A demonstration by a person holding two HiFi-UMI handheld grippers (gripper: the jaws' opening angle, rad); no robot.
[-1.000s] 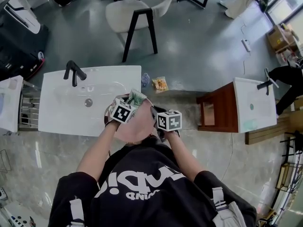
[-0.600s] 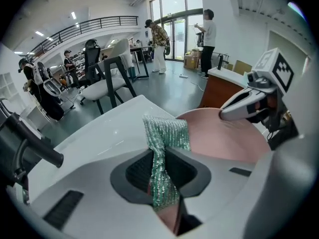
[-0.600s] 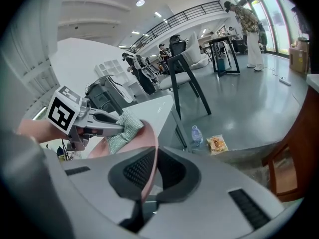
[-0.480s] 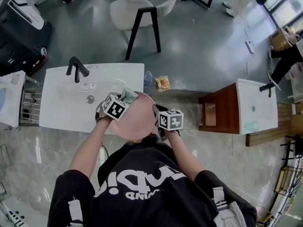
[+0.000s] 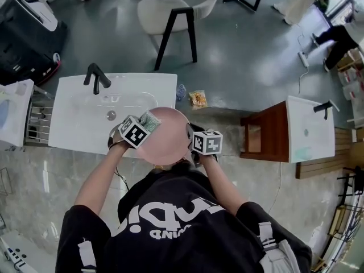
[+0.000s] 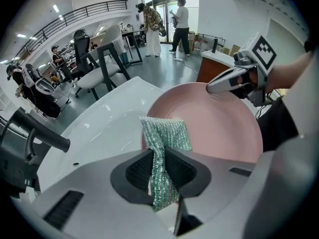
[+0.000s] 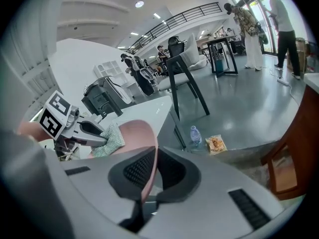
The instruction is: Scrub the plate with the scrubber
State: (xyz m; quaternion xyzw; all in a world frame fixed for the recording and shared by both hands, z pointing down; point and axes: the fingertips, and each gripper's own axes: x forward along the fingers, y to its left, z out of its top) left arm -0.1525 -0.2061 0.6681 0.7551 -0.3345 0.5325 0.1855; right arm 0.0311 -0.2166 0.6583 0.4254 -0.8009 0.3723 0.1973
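Left gripper (image 6: 159, 173) grips the green scrubber (image 6: 165, 136) at the near-left rim of the pink plate (image 6: 219, 128), which the right gripper (image 7: 148, 176) clamps by its edge over the white sink (image 5: 74, 135), so scrubbing seems under way, with most of the plate's face probably left to cover.

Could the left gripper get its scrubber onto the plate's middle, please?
Probably yes: the left gripper holds the scrubber at the plate, whose face is bare; the right gripper clamps one edge.

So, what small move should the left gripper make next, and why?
Probably sweep the scrubber across the pink plate toward the right gripper: the left gripper pinches it with its free end at the plate's edge, while the right gripper clamps the rim.
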